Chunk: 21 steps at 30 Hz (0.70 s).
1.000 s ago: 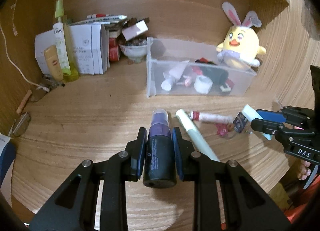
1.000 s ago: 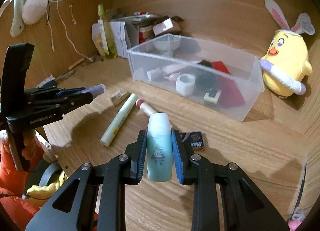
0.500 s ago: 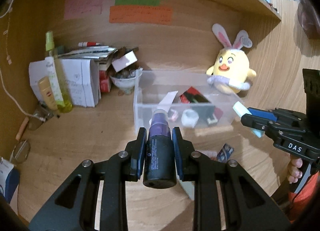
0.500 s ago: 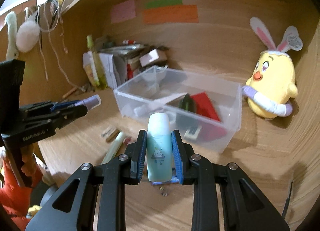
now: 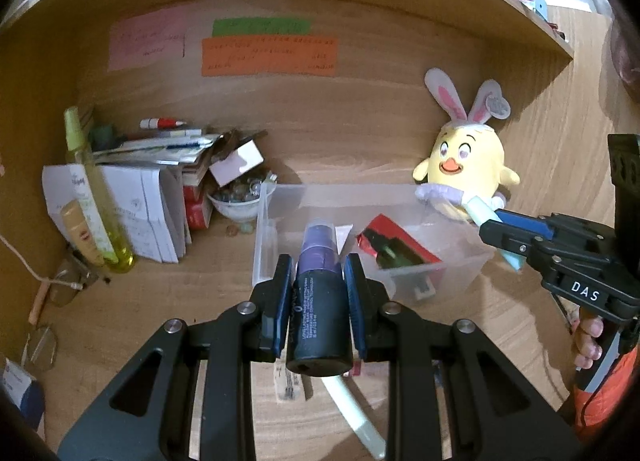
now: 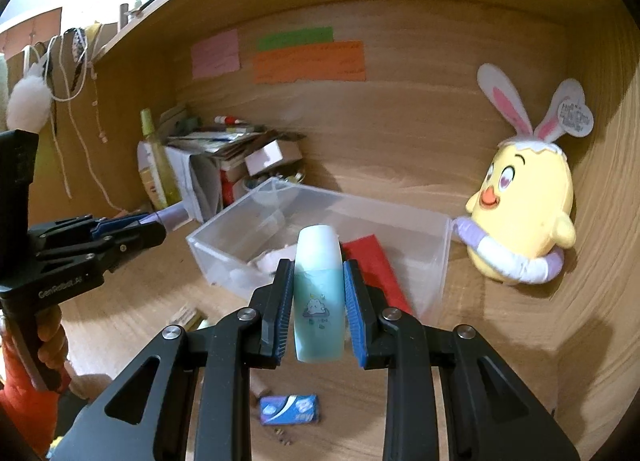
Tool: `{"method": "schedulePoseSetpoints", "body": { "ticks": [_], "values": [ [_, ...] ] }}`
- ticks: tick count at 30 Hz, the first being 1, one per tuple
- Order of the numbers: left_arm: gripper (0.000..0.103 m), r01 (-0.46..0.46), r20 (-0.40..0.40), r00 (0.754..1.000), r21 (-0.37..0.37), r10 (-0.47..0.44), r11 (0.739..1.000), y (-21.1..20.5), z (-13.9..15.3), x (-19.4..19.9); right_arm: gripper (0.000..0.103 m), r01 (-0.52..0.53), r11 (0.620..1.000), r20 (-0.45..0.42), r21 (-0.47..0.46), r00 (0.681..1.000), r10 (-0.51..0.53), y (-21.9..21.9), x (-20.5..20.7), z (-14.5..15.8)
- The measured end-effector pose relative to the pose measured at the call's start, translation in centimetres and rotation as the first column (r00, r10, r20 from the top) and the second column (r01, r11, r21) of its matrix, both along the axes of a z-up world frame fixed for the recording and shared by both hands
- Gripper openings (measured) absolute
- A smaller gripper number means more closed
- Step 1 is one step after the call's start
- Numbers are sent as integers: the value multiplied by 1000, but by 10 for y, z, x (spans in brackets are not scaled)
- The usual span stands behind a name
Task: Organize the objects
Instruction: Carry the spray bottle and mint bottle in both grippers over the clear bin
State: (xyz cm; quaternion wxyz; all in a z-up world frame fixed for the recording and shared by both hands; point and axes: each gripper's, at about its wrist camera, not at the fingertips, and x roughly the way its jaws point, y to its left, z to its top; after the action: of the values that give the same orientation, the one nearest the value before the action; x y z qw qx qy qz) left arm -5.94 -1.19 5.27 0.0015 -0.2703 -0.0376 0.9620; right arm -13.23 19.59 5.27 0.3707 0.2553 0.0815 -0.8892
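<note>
My left gripper (image 5: 319, 289) is shut on a dark bottle with a purple cap (image 5: 320, 301), held in the air in front of the clear plastic bin (image 5: 262, 257). My right gripper (image 6: 318, 293) is shut on a pale teal bottle with a cloud print (image 6: 319, 301), also raised before the clear bin (image 6: 434, 261). The bin holds a red packet (image 5: 400, 239) and other small items. In the left wrist view the right gripper (image 5: 494, 235) enters from the right with the teal bottle. In the right wrist view the left gripper (image 6: 160, 225) enters from the left, the purple cap (image 6: 172, 215) sticking out.
On the wooden desk below lie a pale green tube (image 5: 360, 417), a small label strip (image 5: 290, 383) and a blue packet (image 6: 290, 415). A yellow bunny-eared plush (image 5: 464, 169) sits at the back right. Papers, boxes, a bowl (image 5: 236, 205) and a yellow-green bottle (image 5: 92, 197) crowd the back left.
Both grippers have risen off the desk and moved toward the bin, each still holding its bottle. The loose items on the desk have dropped low in both views.
</note>
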Motion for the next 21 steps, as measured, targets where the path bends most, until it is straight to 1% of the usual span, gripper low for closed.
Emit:
{"method": "schedulePoseSetpoints", "body": {
  "ticks": [7, 11, 16, 21],
  "values": [
    [25, -4, -22, 1000, -14, 3, 1000, 5, 10, -19, 23, 19, 1000, -20, 6, 1000, -19, -6, -18, 10],
    [25, -1, -18, 1000, 4, 1, 1000, 4, 12, -33, 23, 31, 999, -29, 16, 999, -30, -12, -29, 13],
    [25, -3, -12, 1000, -4, 3, 1000, 7, 13, -45, 23, 45, 999, -15, 25, 999, -45, -19, -42, 11],
    [25, -7, 12, 1000, -13, 7, 1000, 8, 9, -61, 23, 69, 997, 4, 41, 998, -69, -21, -57, 4]
  ]
}}
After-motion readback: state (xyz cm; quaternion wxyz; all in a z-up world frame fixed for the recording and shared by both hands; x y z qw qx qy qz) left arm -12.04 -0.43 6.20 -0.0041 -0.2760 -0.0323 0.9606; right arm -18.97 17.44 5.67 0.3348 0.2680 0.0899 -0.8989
